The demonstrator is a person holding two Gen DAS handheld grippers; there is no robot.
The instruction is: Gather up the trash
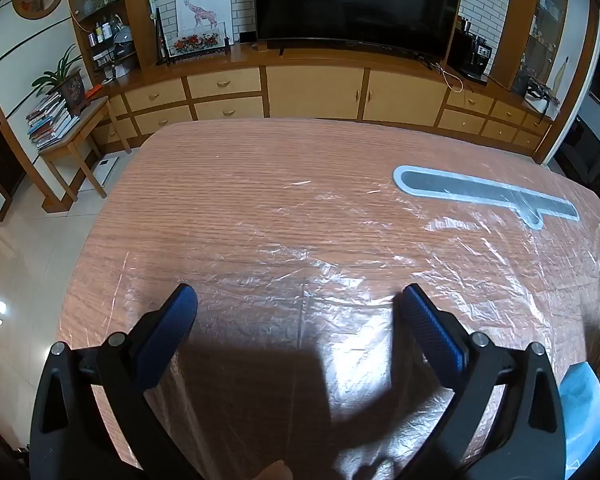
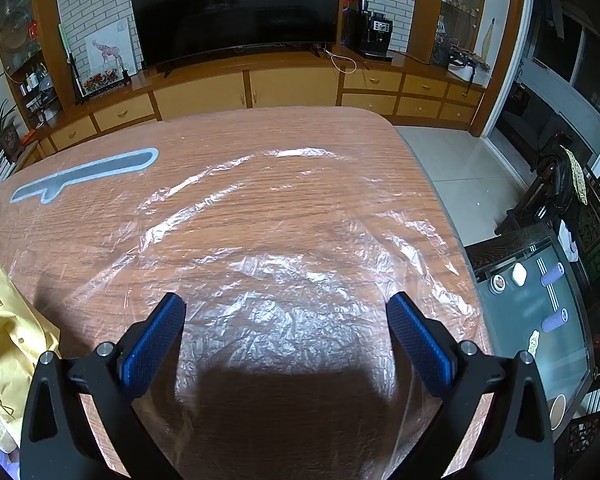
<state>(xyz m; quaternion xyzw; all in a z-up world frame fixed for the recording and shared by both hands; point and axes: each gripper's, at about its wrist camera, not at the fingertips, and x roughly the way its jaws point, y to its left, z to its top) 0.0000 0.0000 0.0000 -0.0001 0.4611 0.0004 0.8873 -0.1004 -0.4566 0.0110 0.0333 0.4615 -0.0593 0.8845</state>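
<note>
Both the left gripper (image 1: 298, 300) and right gripper (image 2: 286, 308) gape wide, holding nothing. Crinkled plastic sheet (image 2: 284, 280) lies beneath both. A yellow bag (image 2: 8, 332) sits left of the right gripper.

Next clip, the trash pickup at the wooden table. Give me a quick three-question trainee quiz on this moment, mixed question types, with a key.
1. True or false: the left gripper is shut on a piece of trash.
2. Multiple choice: what covers the wooden table under the right gripper? A) newspaper B) clear plastic sheet C) towel
3. Fill in: in the right wrist view, the item at the left edge near the gripper is a ____ paper bag.

Key: 1 false, both grippers are open and hold nothing; 2 B; 3 yellow.
</note>
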